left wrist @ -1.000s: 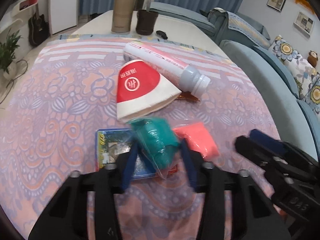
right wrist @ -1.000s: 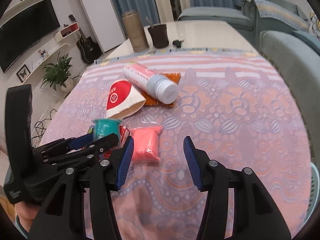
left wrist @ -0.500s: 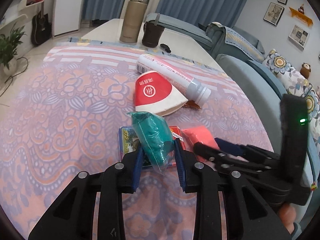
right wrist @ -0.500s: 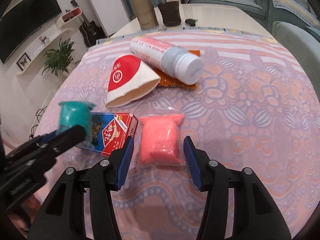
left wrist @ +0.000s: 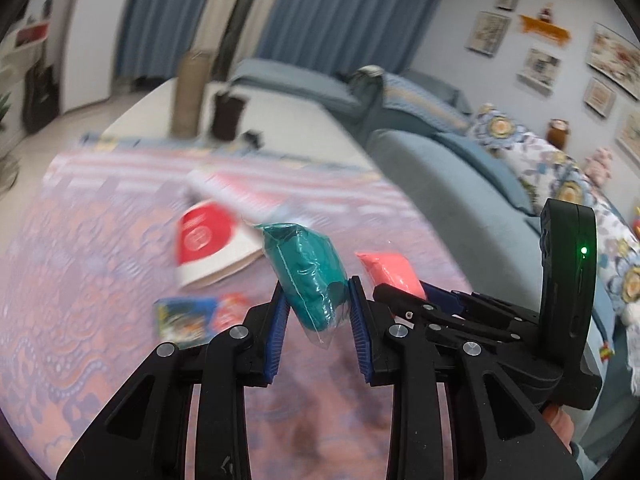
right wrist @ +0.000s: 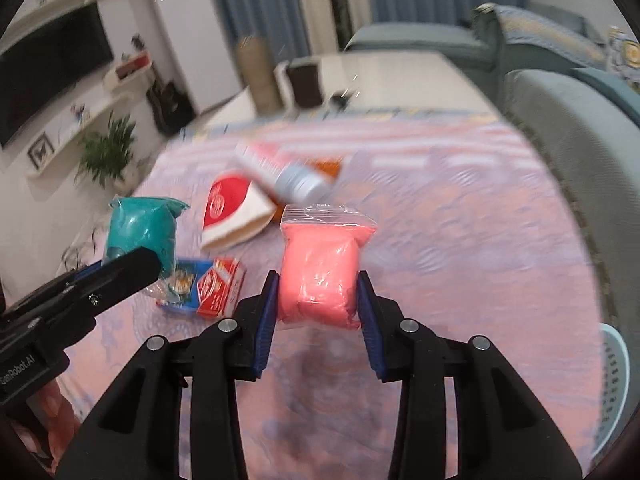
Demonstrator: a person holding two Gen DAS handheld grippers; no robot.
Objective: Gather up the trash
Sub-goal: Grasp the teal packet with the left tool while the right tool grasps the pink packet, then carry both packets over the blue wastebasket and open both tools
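The patterned tablecloth (right wrist: 460, 208) carries a paper cup (right wrist: 232, 212), bottle (right wrist: 288, 172) and box (right wrist: 208, 284). Left gripper (left wrist: 318, 312) clamps the teal bag (left wrist: 308, 276); right gripper (right wrist: 318, 300), jaws closing, pinches the pink bag (right wrist: 320, 272). Step: lift-off. Next: carry both to a bin.

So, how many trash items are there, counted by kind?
Clay bags: 2, the teal bag and the pink bag
Paper cup: 1
Bottle: 1
Small carton: 1
Orange wrapper: 1
Total: 6
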